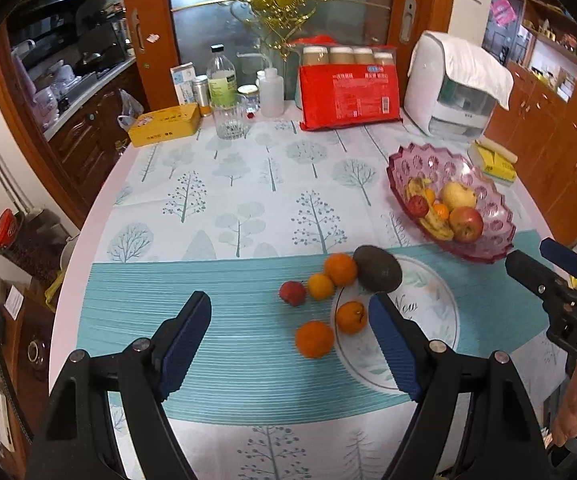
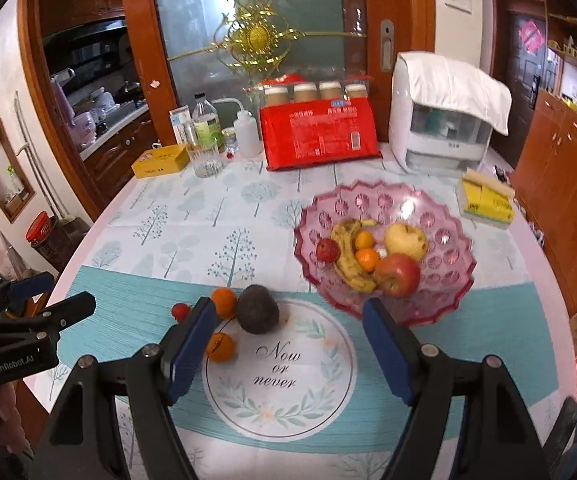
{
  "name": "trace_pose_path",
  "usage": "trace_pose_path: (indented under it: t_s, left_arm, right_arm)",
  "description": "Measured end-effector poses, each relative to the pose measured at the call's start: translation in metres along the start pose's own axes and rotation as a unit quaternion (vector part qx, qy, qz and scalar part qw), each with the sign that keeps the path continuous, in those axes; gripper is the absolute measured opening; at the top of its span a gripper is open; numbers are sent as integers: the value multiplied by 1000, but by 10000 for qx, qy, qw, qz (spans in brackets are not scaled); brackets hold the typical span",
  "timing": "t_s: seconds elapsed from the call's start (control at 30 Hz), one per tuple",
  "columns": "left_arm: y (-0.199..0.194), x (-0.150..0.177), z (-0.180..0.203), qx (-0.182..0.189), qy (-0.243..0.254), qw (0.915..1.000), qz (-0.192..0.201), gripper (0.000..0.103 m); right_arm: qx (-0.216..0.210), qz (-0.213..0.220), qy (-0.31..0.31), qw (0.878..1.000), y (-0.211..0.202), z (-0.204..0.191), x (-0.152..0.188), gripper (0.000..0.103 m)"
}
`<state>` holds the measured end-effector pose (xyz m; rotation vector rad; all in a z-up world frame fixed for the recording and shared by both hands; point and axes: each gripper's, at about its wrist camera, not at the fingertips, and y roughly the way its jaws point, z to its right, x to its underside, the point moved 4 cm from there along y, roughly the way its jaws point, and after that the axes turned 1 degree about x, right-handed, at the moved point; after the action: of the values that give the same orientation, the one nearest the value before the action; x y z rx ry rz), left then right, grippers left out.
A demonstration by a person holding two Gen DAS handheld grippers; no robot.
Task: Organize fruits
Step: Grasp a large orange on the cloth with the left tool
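A pink glass bowl (image 1: 488, 236) (image 2: 448, 236) on the table holds a banana (image 2: 348, 256), a red apple (image 2: 398, 274), a yellow pear (image 2: 406, 240), small oranges and a small red fruit. In front of it on the teal mat lie a dark avocado (image 1: 378, 268) (image 2: 257, 309), several oranges (image 1: 314, 339) (image 2: 223, 302) and a small red fruit (image 1: 292, 292) (image 2: 180, 311). My left gripper (image 1: 290, 320) is open and empty, just short of the loose fruit. My right gripper (image 2: 288, 320) is open and empty, above the mat near the bowl's front rim.
At the table's back stand a red package (image 1: 348, 94), a white appliance (image 1: 452, 88), bottles, a glass (image 1: 230, 118) and a yellow tin (image 1: 164, 124). A yellow box (image 1: 496, 160) lies right of the bowl. Table edges curve left and right.
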<state>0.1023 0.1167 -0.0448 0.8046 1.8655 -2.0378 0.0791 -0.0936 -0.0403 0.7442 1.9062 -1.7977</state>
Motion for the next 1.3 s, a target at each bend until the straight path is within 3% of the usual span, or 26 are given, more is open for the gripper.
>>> trace_pose_path:
  t_s: [0.5, 1.0, 1.2, 1.3]
  left_arm:
    - [61, 26, -4, 364, 336, 9965, -676, 80]
    - [155, 66, 3, 548, 126, 9902, -1279, 80]
    - [170, 72, 8, 665, 120, 9881, -1383, 75]
    - [175, 73, 11, 749, 129, 9870, -1416, 64]
  right_arm:
    - [280, -544, 392, 9974, 34, -3, 40, 76]
    - [40, -1190, 302, 9924, 89, -23, 75, 71]
    - [-61, -1303, 235, 9912, 104, -30, 77, 70]
    - [-105, -1343, 205, 9907, 110, -32, 77, 70]
